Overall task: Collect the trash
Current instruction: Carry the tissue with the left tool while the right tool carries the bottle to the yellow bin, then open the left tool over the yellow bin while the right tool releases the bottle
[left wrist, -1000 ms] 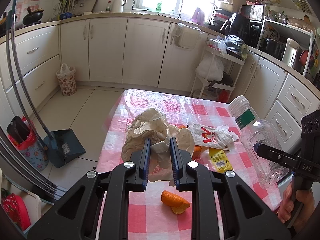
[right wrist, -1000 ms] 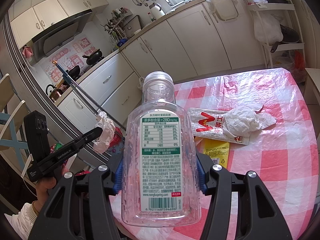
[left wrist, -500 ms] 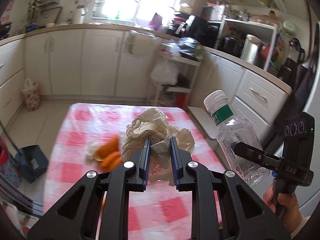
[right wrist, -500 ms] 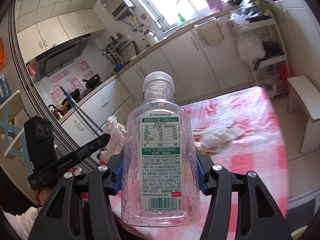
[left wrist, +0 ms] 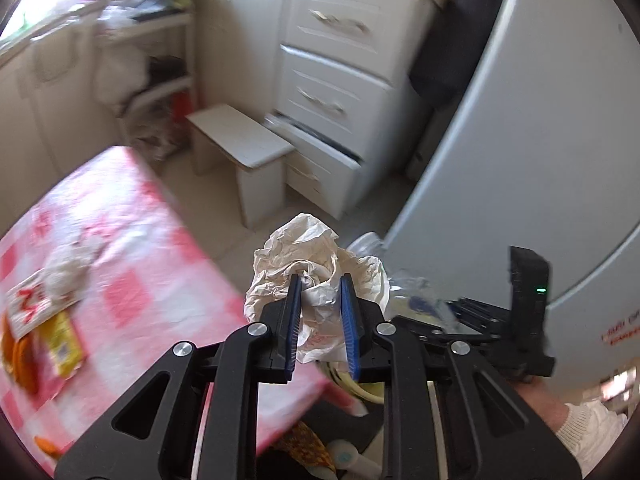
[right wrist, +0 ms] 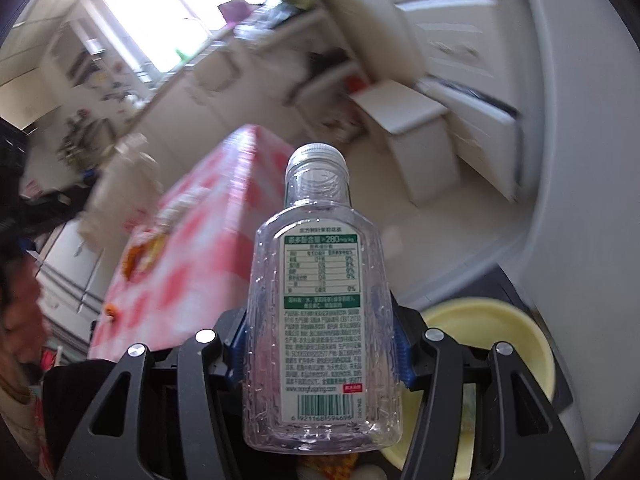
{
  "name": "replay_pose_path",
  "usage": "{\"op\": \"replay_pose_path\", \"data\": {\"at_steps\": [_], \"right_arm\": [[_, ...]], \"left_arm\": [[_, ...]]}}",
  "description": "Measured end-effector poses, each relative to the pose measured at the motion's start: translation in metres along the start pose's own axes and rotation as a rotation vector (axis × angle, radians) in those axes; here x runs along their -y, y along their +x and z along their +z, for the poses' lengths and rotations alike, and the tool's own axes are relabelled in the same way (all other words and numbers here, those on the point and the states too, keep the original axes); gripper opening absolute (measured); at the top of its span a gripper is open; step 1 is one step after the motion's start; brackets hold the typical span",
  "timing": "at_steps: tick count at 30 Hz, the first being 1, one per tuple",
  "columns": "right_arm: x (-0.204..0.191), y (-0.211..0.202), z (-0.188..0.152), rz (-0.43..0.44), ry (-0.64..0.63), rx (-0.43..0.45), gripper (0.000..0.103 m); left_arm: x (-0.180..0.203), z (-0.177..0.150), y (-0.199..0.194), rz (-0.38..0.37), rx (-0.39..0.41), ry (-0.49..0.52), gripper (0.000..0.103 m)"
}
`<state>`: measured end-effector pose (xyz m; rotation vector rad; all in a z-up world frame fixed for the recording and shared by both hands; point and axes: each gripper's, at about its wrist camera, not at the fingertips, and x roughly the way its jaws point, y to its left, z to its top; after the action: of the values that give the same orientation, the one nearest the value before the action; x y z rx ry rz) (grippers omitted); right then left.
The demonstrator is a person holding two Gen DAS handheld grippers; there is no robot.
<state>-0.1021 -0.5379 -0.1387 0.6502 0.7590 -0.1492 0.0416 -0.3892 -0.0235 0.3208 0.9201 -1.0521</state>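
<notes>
Left gripper (left wrist: 320,300): its blue pads are clamped on a crumpled plastic bag (left wrist: 316,264), which sticks out above the fingertips, past the edge of the table.
Right gripper (right wrist: 322,344): its jaws are closed on the sides of an empty clear plastic bottle (right wrist: 322,320); the bottle points away from the camera, cap (right wrist: 317,160) on, label with barcode facing the lens.
Table (left wrist: 132,240): covered with a pink and white checked cloth; it lies to the left of both grippers.
Trash on the table: a white packet with red print (left wrist: 28,300), a crumpled tissue (left wrist: 66,266) on it, a yellow wrapper (left wrist: 64,344) and orange peel (left wrist: 20,360), all near the left edge of the left wrist view.
Yellow basin (right wrist: 500,344): low at the right in the right wrist view, just behind the right gripper.
Background: white drawers (left wrist: 332,92), a small white stool (left wrist: 244,152) and a grey appliance door (left wrist: 540,140); blurred.
</notes>
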Motion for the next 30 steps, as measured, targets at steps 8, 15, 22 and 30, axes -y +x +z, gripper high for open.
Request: {"op": "replay_pose_path", "data": {"at_steps": [8,15,22,30], "right_arm": [[0.067,0.012,-0.030,-0.119,0.154,-0.064,0.068],[0.075,-0.032,-0.013,-0.145,0.221,0.072,0.071],[-0.004,-0.050,0.011,-0.013,0.075,0.182,0.080],[-0.158,-0.034,0.038,0.252,-0.136,0.214,0.087]], "left_arm": [[0.084,0.002,0.129,-0.114,-0.351,0.125,0.039],[0.069,0.001,0.095,-0.052,-0.203,0.060,0.053],[-0.017,-0.016,-0.020,0.144,0.094,-0.130,0.074],[-0.118,-0.073,-0.168,0.451,0.366,-0.316,0.085]]}}
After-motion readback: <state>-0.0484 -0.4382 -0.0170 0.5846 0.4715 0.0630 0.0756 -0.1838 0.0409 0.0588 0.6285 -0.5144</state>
